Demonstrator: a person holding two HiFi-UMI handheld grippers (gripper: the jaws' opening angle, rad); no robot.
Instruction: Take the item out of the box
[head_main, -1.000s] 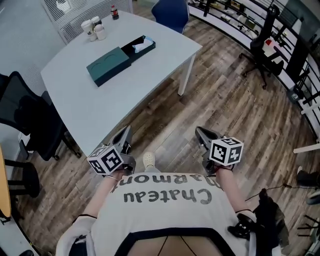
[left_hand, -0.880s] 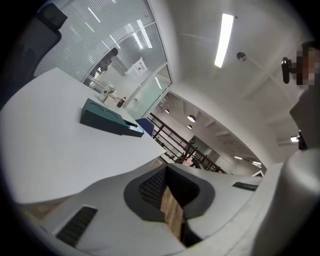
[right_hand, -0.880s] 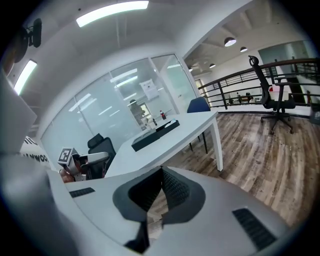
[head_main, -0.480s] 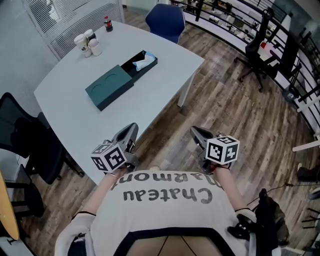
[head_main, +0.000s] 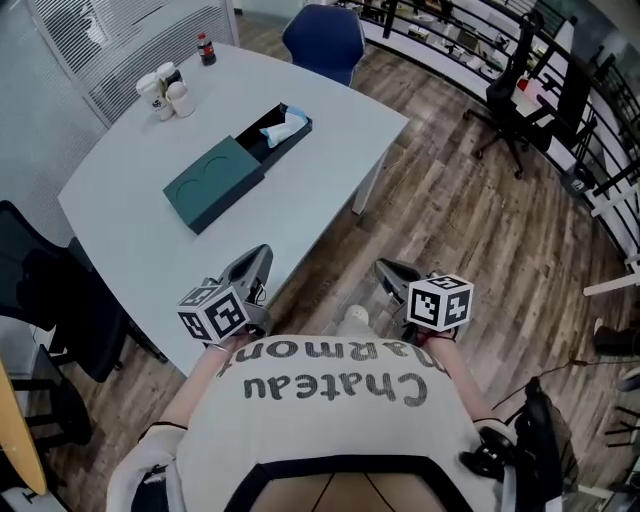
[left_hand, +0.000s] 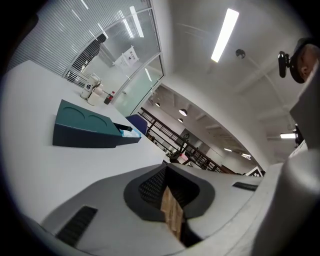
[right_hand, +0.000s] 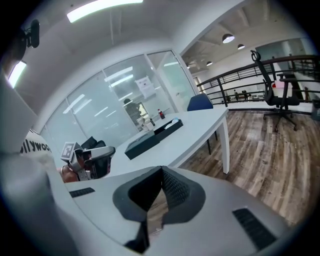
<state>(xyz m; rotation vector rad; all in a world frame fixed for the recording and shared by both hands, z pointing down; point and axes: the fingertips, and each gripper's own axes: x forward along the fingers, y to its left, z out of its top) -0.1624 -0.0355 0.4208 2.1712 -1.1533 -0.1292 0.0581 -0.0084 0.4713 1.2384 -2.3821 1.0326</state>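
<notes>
A dark green box lies on the white table, its far end open. A pale blue and white item lies in that open end. Both grippers hang at the table's near edge, far short of the box. My left gripper is shut and empty, over the table's edge. My right gripper is shut and empty, over the wooden floor. In the left gripper view the box and the item lie ahead. The right gripper view shows the box and the left gripper.
Several paper cups and a small bottle stand at the table's far corner. A blue chair is behind the table, a black chair at its left, and an office chair by the railing at right.
The table and box have drawn a little nearer and lower in the head view. Both grippers stay shut and keep their places in front of the person.
</notes>
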